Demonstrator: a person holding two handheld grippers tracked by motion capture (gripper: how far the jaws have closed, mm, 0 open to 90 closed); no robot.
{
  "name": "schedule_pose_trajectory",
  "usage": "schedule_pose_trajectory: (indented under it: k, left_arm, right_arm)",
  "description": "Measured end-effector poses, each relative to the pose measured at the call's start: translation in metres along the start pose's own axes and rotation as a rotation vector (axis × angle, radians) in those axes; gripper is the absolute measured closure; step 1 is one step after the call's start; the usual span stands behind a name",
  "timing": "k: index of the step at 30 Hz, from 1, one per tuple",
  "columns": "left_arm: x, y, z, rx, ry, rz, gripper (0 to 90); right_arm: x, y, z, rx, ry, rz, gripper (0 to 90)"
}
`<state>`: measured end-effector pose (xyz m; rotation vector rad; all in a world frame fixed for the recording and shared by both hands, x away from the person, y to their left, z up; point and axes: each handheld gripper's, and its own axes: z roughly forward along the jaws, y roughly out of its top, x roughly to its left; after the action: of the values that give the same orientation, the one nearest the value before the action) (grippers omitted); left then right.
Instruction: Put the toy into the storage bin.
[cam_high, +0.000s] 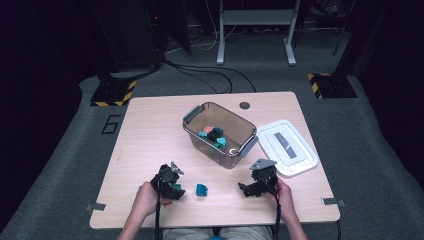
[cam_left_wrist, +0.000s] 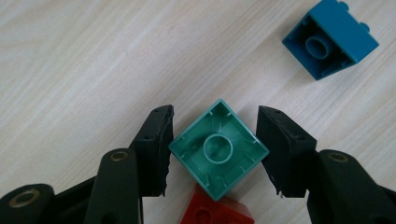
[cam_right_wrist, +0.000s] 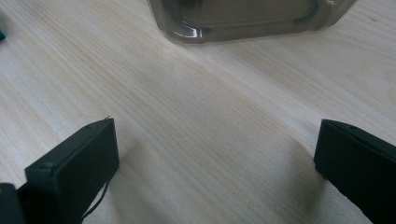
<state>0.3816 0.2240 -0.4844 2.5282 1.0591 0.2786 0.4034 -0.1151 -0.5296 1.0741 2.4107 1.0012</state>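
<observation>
From my remote station, the high view shows the wooden table (cam_high: 150, 150) lit brightly and evenly from above, while the room behind it falls into near-black with a purplish cast. That picture is soft and low in detail; small things blur. I see a bright glint on the rim of the clear bin (cam_high: 235, 150). In the left gripper view the green brick (cam_left_wrist: 218, 148) is crisp and evenly lit. In the right gripper view the near jaws are blurred and throw soft shadows on the wood, and the bin's base (cam_right_wrist: 187, 30) shows white glare.
</observation>
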Motion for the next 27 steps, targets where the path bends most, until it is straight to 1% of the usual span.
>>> schedule_pose_trajectory:
  k: [2, 5, 7, 8, 13, 15, 16, 27]
  left_arm:
    - [0.002, 0.002, -0.002, -0.008, 0.004, 0.005, 47.4]
    - [0.003, 0.006, -0.005, -0.018, 0.002, -0.001, 47.5]
    - [0.004, 0.008, -0.007, -0.02, 0.004, 0.002, 47.5]
    - [0.005, 0.01, -0.008, -0.029, 0.006, 0.003, 47.5]
    - [0.007, 0.017, -0.013, -0.03, 0.013, 0.011, 47.5]
    - [0.007, 0.02, -0.015, -0.038, 0.016, 0.013, 47.5]
    - [0.008, 0.022, -0.016, -0.034, 0.016, 0.015, 47.5]
    - [0.013, 0.042, -0.031, -0.05, 0.033, 0.046, 47.6]
  right_arm:
    - [0.0, 0.0, 0.0, 0.0, -0.001, -0.001, 0.0]
    - [0.0, 0.0, 0.0, 0.0, 0.0, 0.0, 0.0]
    - [0.0, 0.0, 0.0, 0.001, -0.002, -0.002, 0.0]
    - [0.0, 0.0, 0.0, 0.0, 0.0, 0.0, 0.0]
    - [0.0, 0.0, 0.0, 0.0, 0.0, 0.0, 0.0]
    - [0.0, 0.0, 0.0, 0.0, -0.002, -0.002, 0.0]
    - [0.0, 0.0, 0.0, 0.0, -0.002, -0.002, 0.0]
    - [0.0, 0.0, 0.0, 0.0, 0.0, 0.0, 0.0]
